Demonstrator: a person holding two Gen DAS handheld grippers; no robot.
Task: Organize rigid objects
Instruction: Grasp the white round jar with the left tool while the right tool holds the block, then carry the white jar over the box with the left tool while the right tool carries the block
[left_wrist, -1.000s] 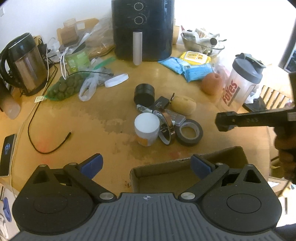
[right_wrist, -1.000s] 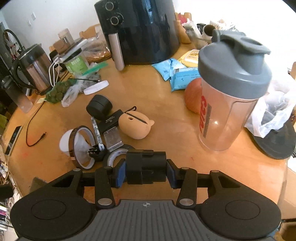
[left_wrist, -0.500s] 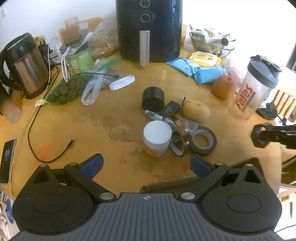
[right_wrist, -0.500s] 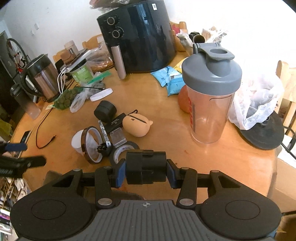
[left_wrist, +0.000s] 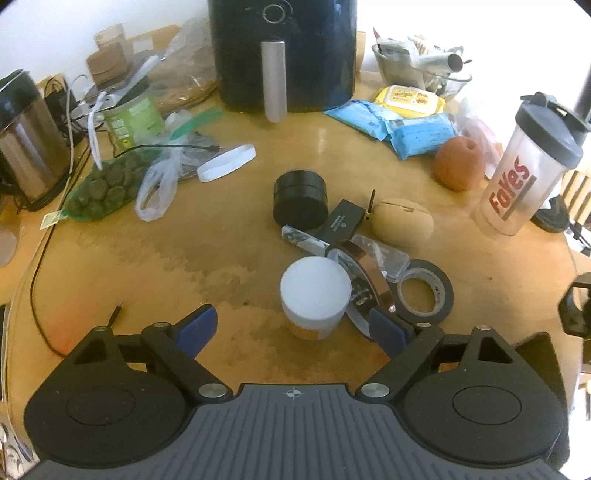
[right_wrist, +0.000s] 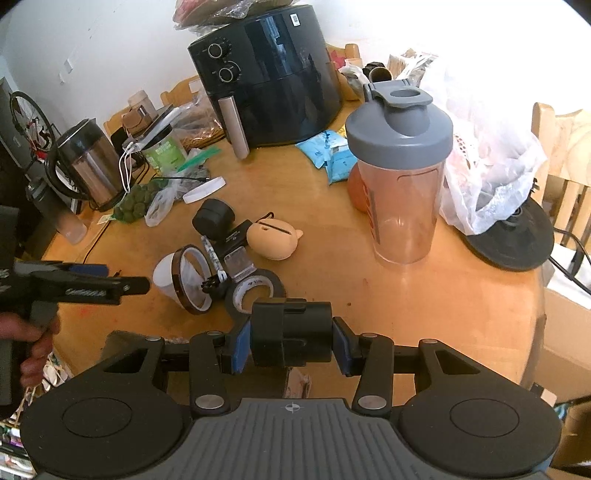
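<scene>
Left wrist view: the left hand-held gripper (left_wrist: 291, 326) gapes wide and empty, the white jar (left_wrist: 314, 297) upright on the desk (left_wrist: 221, 240) directly ahead between its fingertips

Right wrist view: the right hand-held gripper (right_wrist: 291, 345) clamps a black block (right_wrist: 291, 334), farther from the jar

The left gripper (left_wrist: 291, 328) hangs with its blue fingers spread wide over a wooden table (left_wrist: 184, 266). A white-lidded jar (left_wrist: 314, 297) stands between the fingertips, beside a brown tape ring (left_wrist: 373, 273) and a black tape roll (left_wrist: 424, 291).
</scene>
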